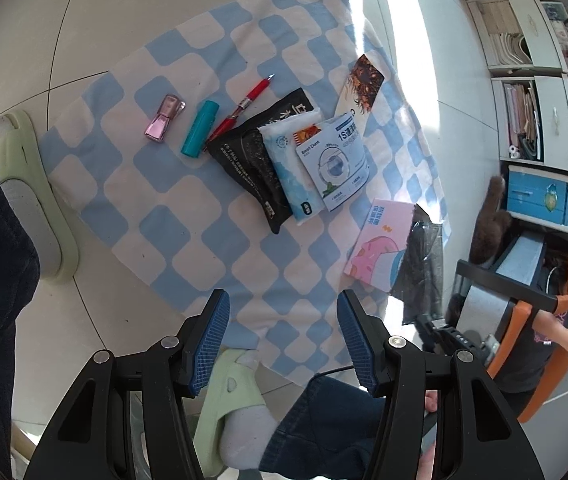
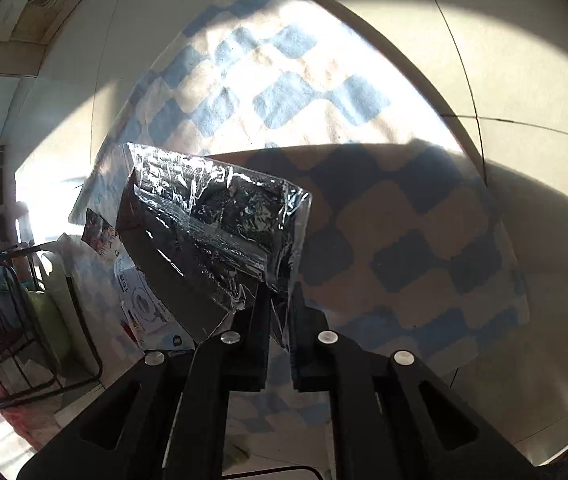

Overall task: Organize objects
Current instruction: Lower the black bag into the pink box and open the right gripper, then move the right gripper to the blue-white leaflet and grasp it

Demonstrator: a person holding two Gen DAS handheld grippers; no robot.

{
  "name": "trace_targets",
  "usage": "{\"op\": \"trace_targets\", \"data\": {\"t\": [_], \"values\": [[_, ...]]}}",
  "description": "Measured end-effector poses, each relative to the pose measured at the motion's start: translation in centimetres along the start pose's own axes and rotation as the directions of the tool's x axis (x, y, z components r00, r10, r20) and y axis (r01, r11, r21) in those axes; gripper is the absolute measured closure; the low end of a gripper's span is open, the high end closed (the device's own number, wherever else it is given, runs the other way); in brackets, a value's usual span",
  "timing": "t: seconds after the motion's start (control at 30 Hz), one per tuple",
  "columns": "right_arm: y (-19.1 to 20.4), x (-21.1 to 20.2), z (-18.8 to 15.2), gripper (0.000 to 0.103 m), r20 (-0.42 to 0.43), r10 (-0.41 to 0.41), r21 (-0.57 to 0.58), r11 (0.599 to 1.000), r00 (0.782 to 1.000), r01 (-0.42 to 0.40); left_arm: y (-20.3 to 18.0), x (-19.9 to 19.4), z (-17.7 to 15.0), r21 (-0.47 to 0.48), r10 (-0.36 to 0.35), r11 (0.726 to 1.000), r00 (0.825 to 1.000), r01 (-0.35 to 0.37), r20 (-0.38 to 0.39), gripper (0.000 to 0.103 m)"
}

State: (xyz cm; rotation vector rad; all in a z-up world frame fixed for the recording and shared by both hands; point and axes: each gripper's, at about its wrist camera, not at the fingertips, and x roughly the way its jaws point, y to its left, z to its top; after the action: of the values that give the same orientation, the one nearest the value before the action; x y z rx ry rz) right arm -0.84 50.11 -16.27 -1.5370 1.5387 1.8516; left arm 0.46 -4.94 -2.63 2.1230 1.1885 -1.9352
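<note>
Through the left wrist camera I see my left claw (image 1: 284, 340) standing wide with nothing between its blue pads (image 1: 212, 340), hanging over the near edge of the blue-and-white checked cloth (image 1: 188, 208) spread on the tiled floor (image 1: 44, 40). On the cloth lie a pink nail-polish bottle (image 1: 164, 117), a teal tube (image 1: 200, 128), a red pen (image 1: 244, 106), then overlapping packets: a black pouch (image 1: 252, 164), a pale blue wipes pack (image 1: 287, 168) and a white sachet (image 1: 335, 160). A pink booklet (image 1: 379, 240) lies near the cloth's right edge, and just beside it the clear-wrapped black packet (image 1: 419, 264) hangs from my right claw. From the right wrist camera, my right claw (image 2: 280, 320) is pinched on the wrapper's corner, the black packet (image 2: 212, 228) tilted above the shaded cloth (image 2: 383, 220), clear of it.
</note>
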Motion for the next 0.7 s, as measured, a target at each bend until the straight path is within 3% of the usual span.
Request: {"op": "trace_targets", "data": {"t": [0.17,0.23,0.37,0.7], "values": [[3.8,-3.4,-0.8,0.097,0.128,-0.067,-0.189,0.978,0.990,0.091,0.7,-0.2,0.1,-0.029,0.006,1.000,1.000,-0.006,0.007,0.049],[4.3,-3.4,-1.3,0.098,0.091,-0.062,-0.221,0.972,0.994,0.081,0.8,-0.2,0.1,-0.036,0.006,0.999,1.000,-0.005,0.009,0.049],[3.3,-2.7,-3.0,0.099,0.009,-0.037,-0.172,0.984,0.999,0.038,0.8,-0.2,0.0,-0.038,0.002,0.999,1.000,-0.002,0.007,0.049],[5.1,-2.2,-2.7,0.100,0.018,0.007,-0.191,0.981,1.000,-0.003,0.5,0.1,-0.2,-0.024,0.013,1.000,1.000,-0.014,-0.006,0.049]]}}
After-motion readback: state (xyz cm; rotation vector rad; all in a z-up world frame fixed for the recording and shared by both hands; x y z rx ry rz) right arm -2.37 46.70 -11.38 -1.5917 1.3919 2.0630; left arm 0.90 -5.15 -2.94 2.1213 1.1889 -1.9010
